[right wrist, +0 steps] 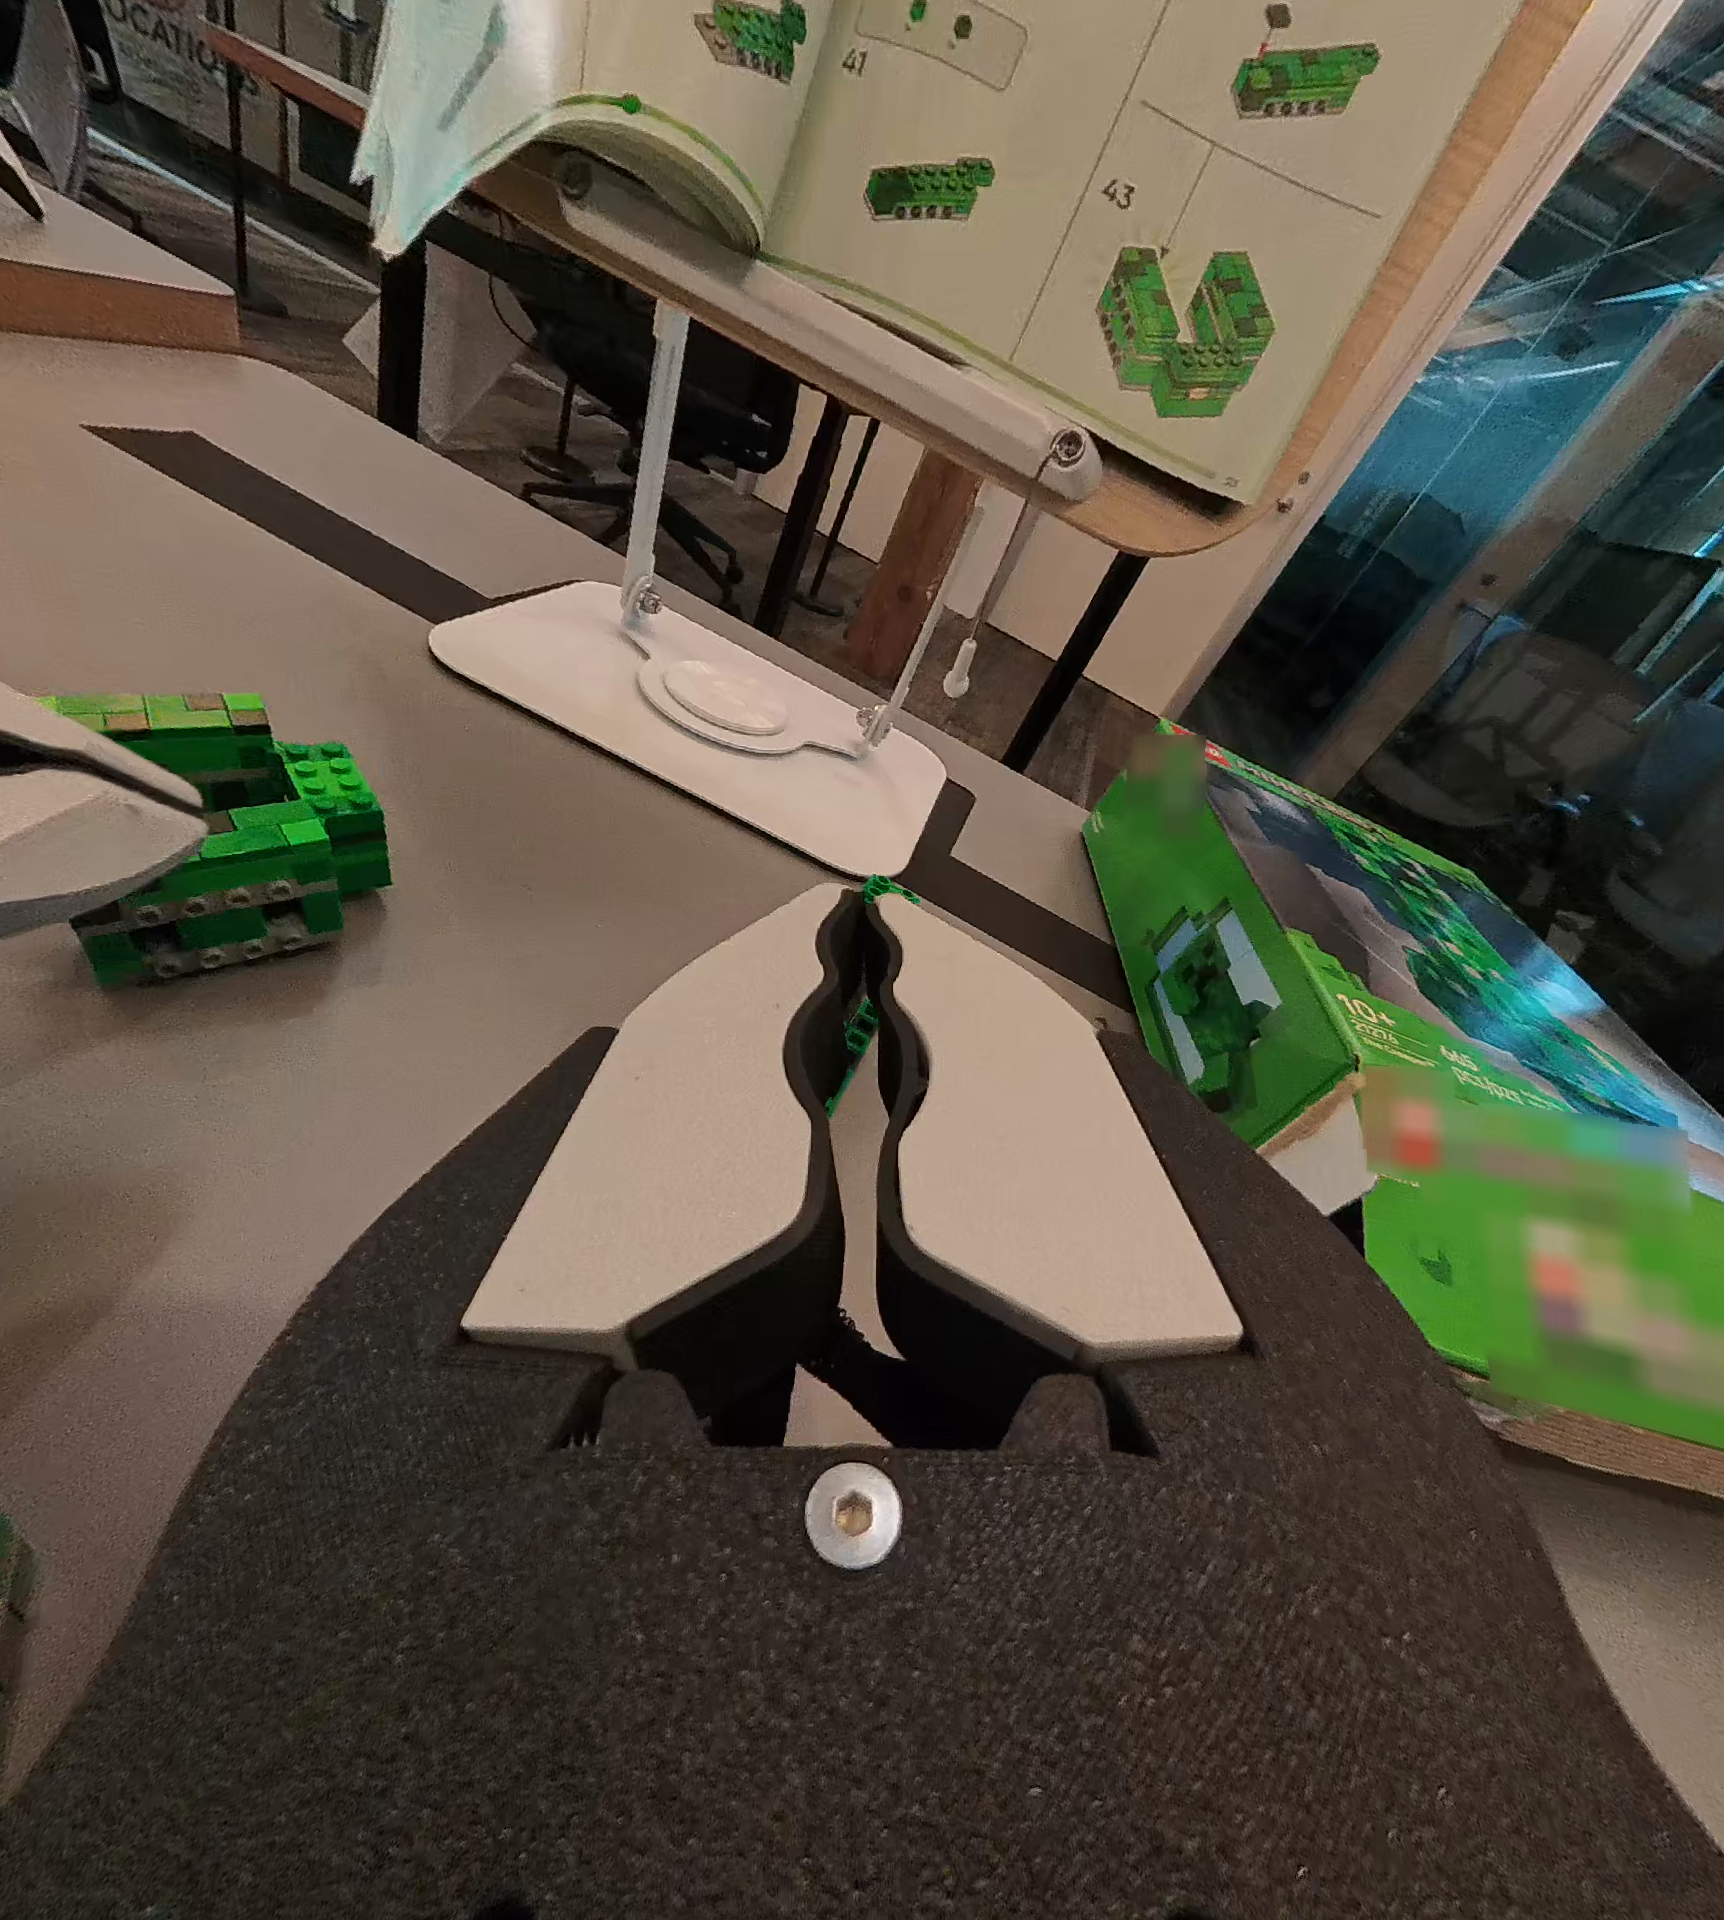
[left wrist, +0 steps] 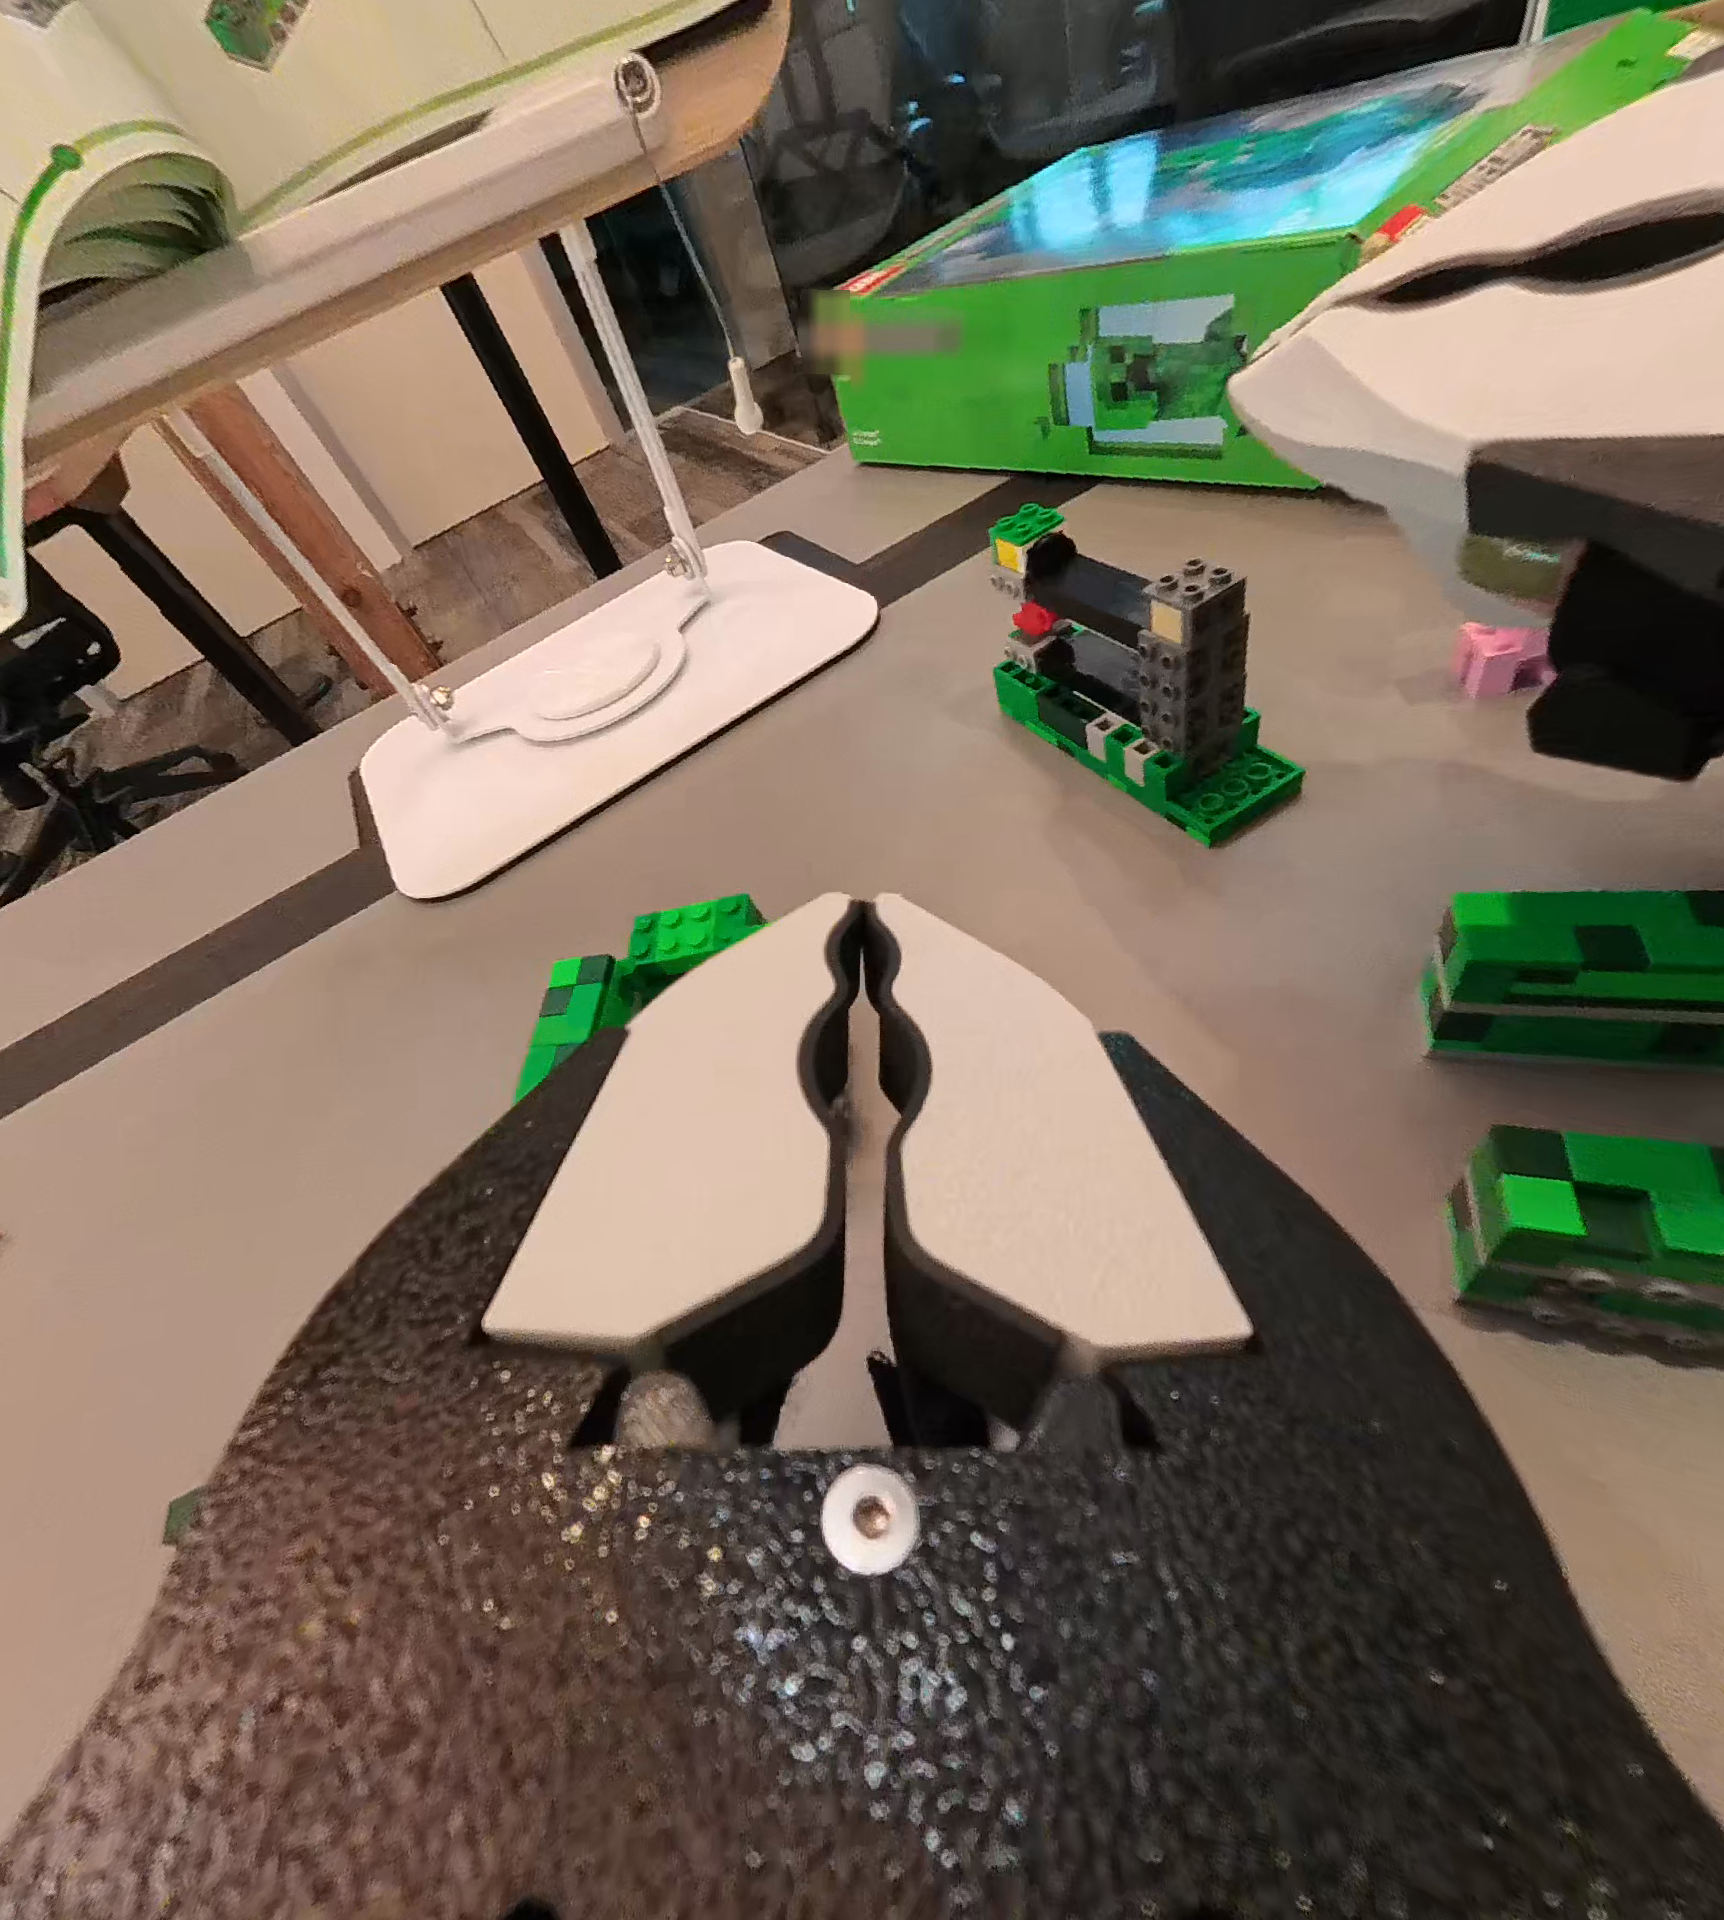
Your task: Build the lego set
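likely risk: right gripper (right wrist: 863, 914) pinches a thin green lego piece (right wrist: 858, 1029) barely at its tips, could slip out; left gripper (left wrist: 863, 914) closed, empty.

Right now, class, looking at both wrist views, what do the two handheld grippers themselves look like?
Both look alike. The left gripper has two flat, pale grey fingers with wavy black inner edges, tapering to a point, on a black, rough-textured body with a silver screw in the middle. The right gripper matches it: grey fingers, black textured body, one hex screw. No cables or sleeves show.
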The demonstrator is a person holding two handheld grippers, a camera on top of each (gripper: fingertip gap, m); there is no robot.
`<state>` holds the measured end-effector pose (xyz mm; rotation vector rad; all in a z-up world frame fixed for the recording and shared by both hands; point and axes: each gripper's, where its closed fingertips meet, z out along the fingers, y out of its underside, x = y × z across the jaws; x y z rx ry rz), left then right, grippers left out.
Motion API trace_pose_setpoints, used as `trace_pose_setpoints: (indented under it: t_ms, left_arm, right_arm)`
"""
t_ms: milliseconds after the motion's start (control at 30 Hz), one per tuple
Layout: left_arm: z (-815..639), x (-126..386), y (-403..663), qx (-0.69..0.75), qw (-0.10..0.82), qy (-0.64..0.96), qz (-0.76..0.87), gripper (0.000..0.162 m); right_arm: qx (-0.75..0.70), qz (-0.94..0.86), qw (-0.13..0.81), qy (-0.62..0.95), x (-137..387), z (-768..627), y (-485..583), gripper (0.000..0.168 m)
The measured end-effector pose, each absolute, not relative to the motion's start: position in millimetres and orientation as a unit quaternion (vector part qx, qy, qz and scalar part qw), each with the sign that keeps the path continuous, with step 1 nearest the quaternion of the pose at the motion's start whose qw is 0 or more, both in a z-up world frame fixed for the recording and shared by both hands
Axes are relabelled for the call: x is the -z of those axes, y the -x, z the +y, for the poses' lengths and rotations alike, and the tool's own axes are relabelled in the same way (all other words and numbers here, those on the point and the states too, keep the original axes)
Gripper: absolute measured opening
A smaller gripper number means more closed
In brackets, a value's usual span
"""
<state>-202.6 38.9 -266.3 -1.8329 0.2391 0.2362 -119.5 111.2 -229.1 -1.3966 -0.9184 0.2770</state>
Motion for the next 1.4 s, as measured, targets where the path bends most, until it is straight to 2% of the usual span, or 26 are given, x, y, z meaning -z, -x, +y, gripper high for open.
trace_pose_setpoints:
  t_ms: [167, 233, 300, 467, 767, 800, 900, 1067, 1133, 1167, 1400]
  left_arm:
    - [42.3, 250.4, 205.5, -0.129, 0.634, 0.758, 0.086, 0.000]
    - [47.9, 245.5, 205.7, -0.136, 0.647, 0.747, 0.067, 0.000]
    - [53.1, 246.2, 209.7, -0.158, 0.643, 0.748, 0.045, 0.022]
    - [57.3, 246.5, 209.2, -0.178, 0.644, 0.742, 0.060, 0.027]
    - [63.1, 244.0, 212.8, -0.158, 0.658, 0.735, 0.052, 0.060]
    - [64.4, 241.2, 215.7, -0.167, 0.661, 0.730, 0.050, 0.059]
    - [72.9, 223.9, 219.5, -0.224, 0.686, 0.690, 0.053, 0.041]
    - [102.6, 211.9, 213.3, -0.227, 0.698, 0.677, 0.055, 0.044]
    - [111.3, 212.1, 203.4, -0.216, 0.707, 0.668, 0.080, 0.024]
    - [116.9, 214.6, 192.2, -0.189, 0.714, 0.666, 0.106, 0.022]
    - [129.7, 219.7, 182.1, -0.124, 0.708, 0.686, 0.115, 0.033]
  right_arm:
    - [-0.149, -0.383, 0.671, 0.617, 224.6, 112.5, 115.2, 0.000]
    - [-0.159, -0.371, 0.674, 0.619, 223.3, 114.0, 112.9, 0.009]
    - [-0.158, -0.366, 0.675, 0.621, 224.4, 116.7, 110.1, 0.015]
    - [-0.183, -0.358, 0.668, 0.626, 228.2, 118.5, 109.8, 0.021]
    - [-0.193, -0.333, 0.678, 0.626, 225.1, 124.1, 102.4, 0.027]
    - [-0.203, -0.324, 0.678, 0.628, 221.6, 125.1, 100.5, 0.026]
    - [-0.252, -0.284, 0.690, 0.616, 187.0, 125.3, 104.4, 0.020]
    - [-0.209, -0.281, 0.724, 0.595, 128.8, 170.5, 133.0, 0.017]
    - [-0.204, -0.274, 0.724, 0.599, 114.7, 203.8, 142.2, 0.013]
    - [-0.206, -0.273, 0.720, 0.604, 111.0, 220.6, 147.3, 0.006]
    - [-0.162, -0.292, 0.692, 0.640, 138.6, 300.7, 173.6, 0.005]
